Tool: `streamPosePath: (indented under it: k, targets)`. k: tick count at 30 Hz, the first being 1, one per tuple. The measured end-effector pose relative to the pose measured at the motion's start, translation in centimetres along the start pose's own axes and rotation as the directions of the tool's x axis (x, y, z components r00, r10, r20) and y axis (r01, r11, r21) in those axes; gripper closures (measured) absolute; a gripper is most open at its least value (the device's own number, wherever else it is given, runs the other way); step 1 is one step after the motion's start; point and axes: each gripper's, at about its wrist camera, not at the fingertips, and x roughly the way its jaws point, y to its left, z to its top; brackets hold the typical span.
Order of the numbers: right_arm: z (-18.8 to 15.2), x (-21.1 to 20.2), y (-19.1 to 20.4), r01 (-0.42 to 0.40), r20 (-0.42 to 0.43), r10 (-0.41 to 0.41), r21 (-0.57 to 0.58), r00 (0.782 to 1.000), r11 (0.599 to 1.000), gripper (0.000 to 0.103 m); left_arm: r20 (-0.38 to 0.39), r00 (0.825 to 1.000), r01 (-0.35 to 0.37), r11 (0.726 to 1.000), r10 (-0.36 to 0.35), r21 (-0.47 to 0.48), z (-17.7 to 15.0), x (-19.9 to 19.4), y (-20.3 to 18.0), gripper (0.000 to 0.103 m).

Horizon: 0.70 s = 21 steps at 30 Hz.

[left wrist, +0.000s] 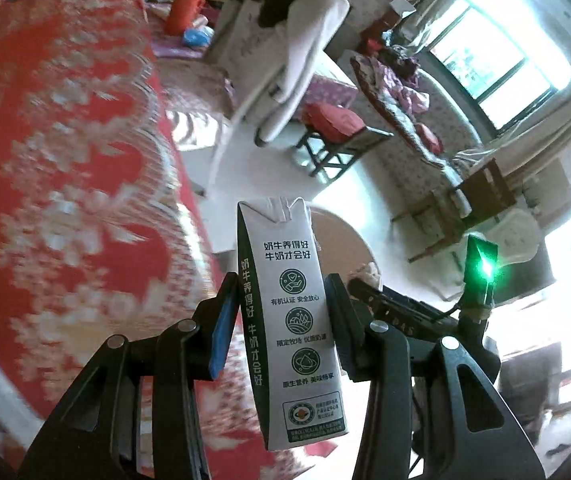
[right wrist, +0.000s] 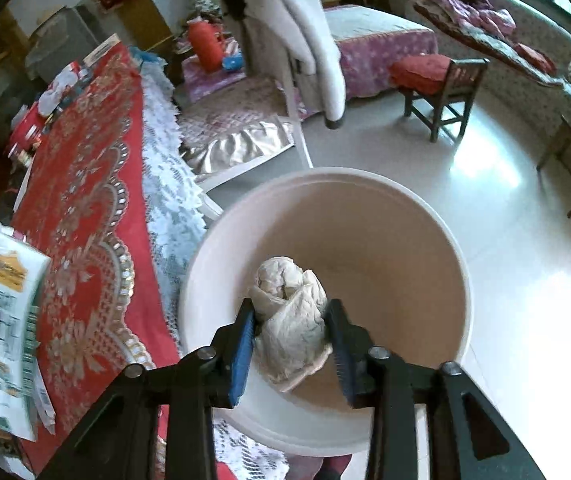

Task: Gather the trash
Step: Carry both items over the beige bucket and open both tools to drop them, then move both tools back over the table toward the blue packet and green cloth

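My left gripper (left wrist: 281,320) is shut on a white and dark green milk carton (left wrist: 285,320), held upright above the red tablecloth's edge. The same carton (right wrist: 5,320) shows blurred at the left of the right wrist view. My right gripper (right wrist: 290,340) is shut on a crumpled white tissue (right wrist: 291,316) and holds it over the open mouth of a round white bucket (right wrist: 461,280) on the floor beside the table. The bucket's rim (left wrist: 349,232) shows behind the carton in the left wrist view. The right gripper's body (left wrist: 405,308) shows there too.
A table with a red patterned cloth (right wrist: 85,200) and white lace edge lies to the left, with small items at its far end. A red-cushioned wooden stool (right wrist: 437,80), a white coat on a stand (right wrist: 309,32), a bed and a sofa stand farther across the tiled floor.
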Motion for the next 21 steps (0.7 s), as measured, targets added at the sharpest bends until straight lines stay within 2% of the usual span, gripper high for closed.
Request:
streamPosePath:
  k: [3, 4, 5, 6, 8, 11, 15, 21]
  targets:
    - [0.0, -0.4, -0.9, -0.001, 0.015, 0.000, 0.029, 1.000, 1.000, 0.055, 0.003, 0.999, 0.034, 0.999, -0.034, -0.002, -0.1, 1.5, -0.3, 0.059]
    - [-0.1, -0.6, -1.0, 0.000, 0.018, 0.000, 0.032, 1.000, 0.999, 0.054, 0.004, 0.998, 0.057, 0.998, -0.057, -0.004, -0.2, 1.9, -0.4, 0.052]
    - [-0.1, -0.7, -1.1, -0.001, 0.020, 0.000, 0.034, 1.000, 0.999, 0.050, 0.002, 0.998, 0.070, 0.998, -0.070, -0.007, -0.2, 2.1, -0.5, 0.044]
    - [-0.2, -0.8, -1.1, -0.002, 0.022, 0.001, 0.033, 1.000, 0.999, 0.042, 0.002, 0.997, 0.076, 0.997, -0.076, -0.011, -0.2, 2.3, -0.6, 0.043]
    - [-0.5, -1.1, -1.0, -0.001, 0.029, 0.000, 0.026, 1.000, 1.000, 0.037, 0.007, 0.998, 0.068, 0.998, -0.068, -0.006, -0.3, 2.2, -0.7, 0.042]
    - [-0.8, -1.2, -0.7, -0.003, 0.025, 0.003, 0.011, 1.000, 1.000, 0.037, 0.013, 0.999, 0.039, 0.999, -0.039, 0.007, -0.4, 1.7, -0.8, 0.042]
    - [-1.2, -1.2, 0.2, -0.008, 0.019, 0.008, -0.012, 1.000, 1.000, 0.037, 0.049, 0.998, -0.040, 0.999, 0.039, 0.029, -0.8, 0.1, -0.2, 0.042]
    - [-1.5, -1.5, 2.6, -0.012, 0.031, 0.014, -0.078, 0.999, 0.997, 0.037, 0.106, 0.982, -0.159, 0.987, 0.155, 0.029, -1.3, -2.3, 1.7, 0.042]
